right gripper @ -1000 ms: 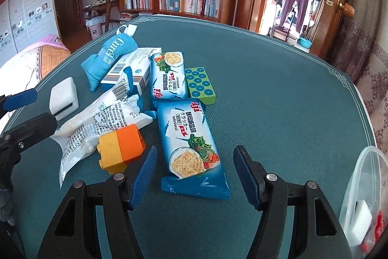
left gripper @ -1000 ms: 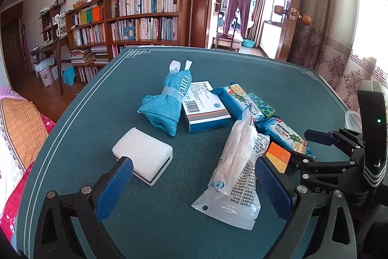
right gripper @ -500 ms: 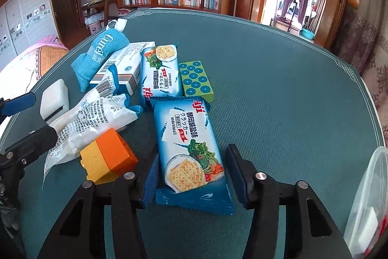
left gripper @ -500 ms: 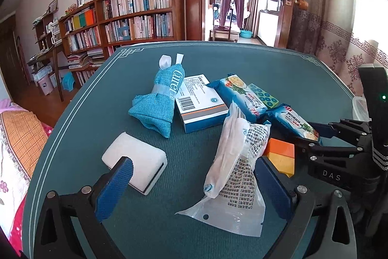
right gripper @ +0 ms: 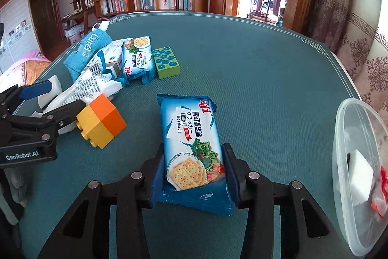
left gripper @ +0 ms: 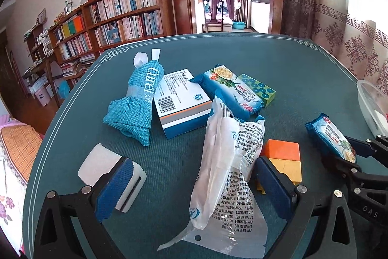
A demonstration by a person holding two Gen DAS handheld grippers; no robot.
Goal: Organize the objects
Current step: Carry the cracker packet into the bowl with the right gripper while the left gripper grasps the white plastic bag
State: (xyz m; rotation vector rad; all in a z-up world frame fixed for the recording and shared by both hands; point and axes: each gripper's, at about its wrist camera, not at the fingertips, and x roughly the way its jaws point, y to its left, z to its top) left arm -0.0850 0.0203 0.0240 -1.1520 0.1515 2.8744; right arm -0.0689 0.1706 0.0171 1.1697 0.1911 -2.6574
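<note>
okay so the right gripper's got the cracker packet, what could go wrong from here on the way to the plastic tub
1. The right gripper pinches only the near end of the cracker packet; most of it hangs forward, so it could sag, slip, or the crackers could crack.
2. The plastic tub already holds a white block, so the packet may not drop in flat.
3. The open left gripper straddles the clear bag, close to the toy brick; closing could nudge the brick.

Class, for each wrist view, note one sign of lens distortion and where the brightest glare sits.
Left wrist view: the bookshelf bows, the corners are black, and the window glare is at the upper right. Right wrist view: the table edge curves, with glare at the right edge.
</note>
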